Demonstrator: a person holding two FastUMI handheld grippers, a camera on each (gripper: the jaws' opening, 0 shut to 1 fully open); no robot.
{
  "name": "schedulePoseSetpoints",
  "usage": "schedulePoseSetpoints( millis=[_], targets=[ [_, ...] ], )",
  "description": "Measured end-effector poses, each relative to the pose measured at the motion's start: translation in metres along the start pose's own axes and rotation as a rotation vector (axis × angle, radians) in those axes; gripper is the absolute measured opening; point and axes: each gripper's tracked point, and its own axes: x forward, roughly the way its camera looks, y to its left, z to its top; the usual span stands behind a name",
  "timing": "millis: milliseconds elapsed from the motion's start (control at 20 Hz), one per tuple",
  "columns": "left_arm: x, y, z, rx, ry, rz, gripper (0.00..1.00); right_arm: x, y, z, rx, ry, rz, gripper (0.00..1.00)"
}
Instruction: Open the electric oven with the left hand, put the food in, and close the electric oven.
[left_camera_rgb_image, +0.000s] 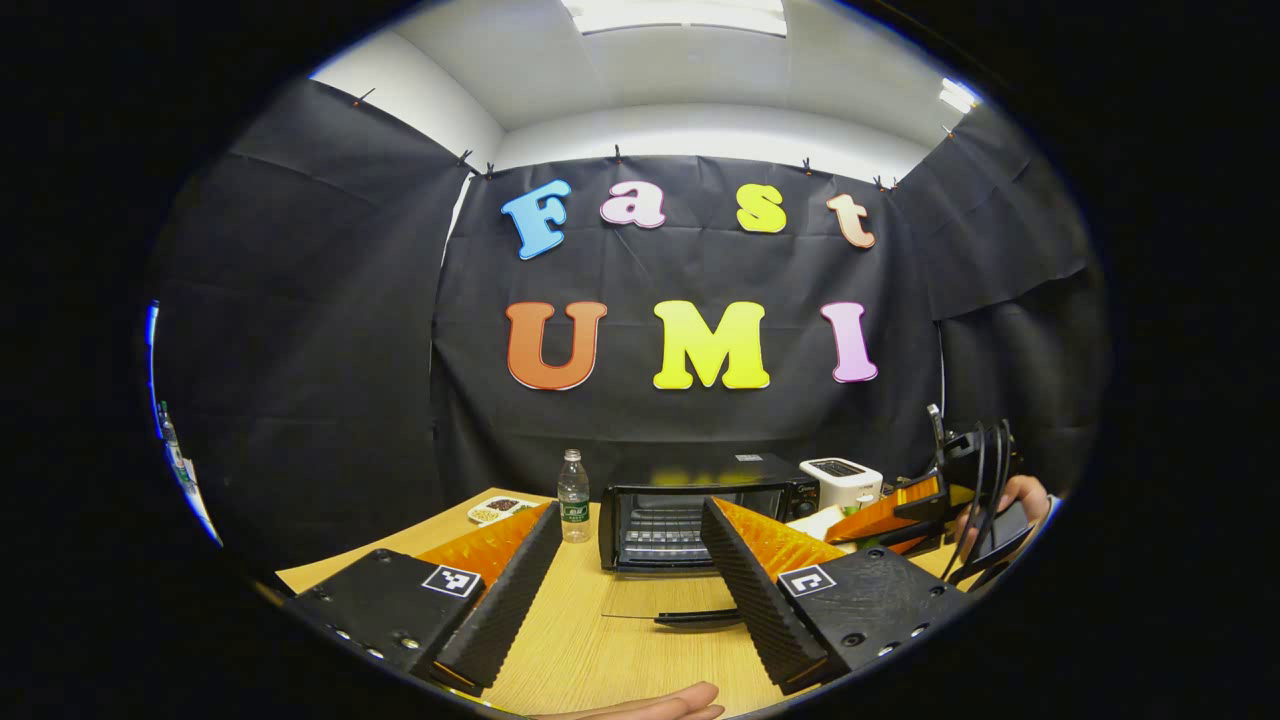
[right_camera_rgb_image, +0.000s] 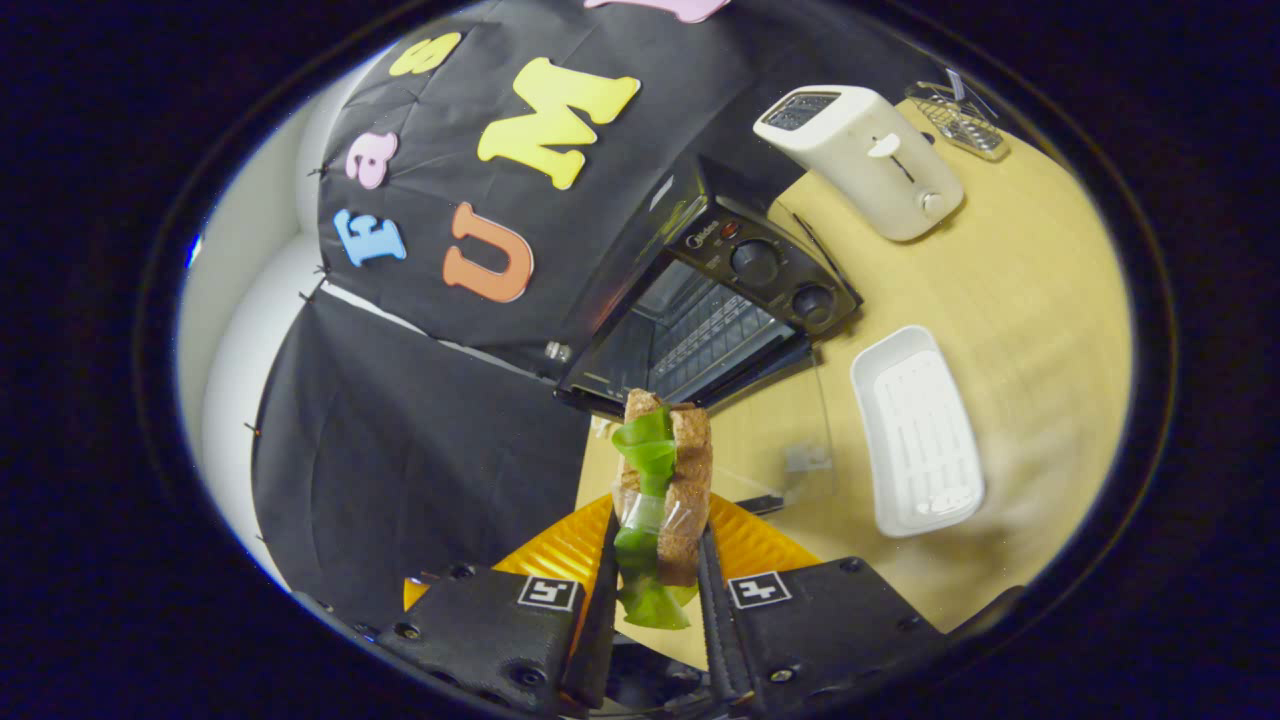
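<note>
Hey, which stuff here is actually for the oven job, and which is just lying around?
For the job:
electric oven, door open
sandwich, held in the right claw
left claw, open

Lying about:
toaster
white tray
water bottle
snack dish
wire rack

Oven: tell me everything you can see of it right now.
The oven is a small black countertop box on the wooden table, against the booth's wall. Its glass door is dropped fully open, lying flat out in front, dark handle at the far edge. Inside, a wire rack sits bare. Two round knobs stand on the control panel. A bottle stands on one side, a toaster on the other. Neither gripper touches it.
</note>
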Motion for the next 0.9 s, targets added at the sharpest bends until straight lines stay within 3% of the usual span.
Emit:
schedulePoseSetpoints(
  millis=[300,550,700,900],
  targets=[
    [-0.008,0.028,-0.013,-0.002,0.008,0.019,0.92,0.071,0.037,-0.003,0.136,-0.218,0.075,0.41],
    [-0.012,0.047,-0.022,0.003,0.050,0.041,0.93,0.131,0.020,0.031,0.149,-0.398,-0.046,0.41],
    [-0.017,0.044,-0.018,0.038,0.036,0.007,0.93,0.159,0.016,0.062,0.202,-0.505,-0.006,0.41],
    [-0.019,0.051,-0.020,0.076,0.030,0.008,0.93,0.194,0.002,0.100,0.173,-0.632,-0.044,0.40]
  ],
)
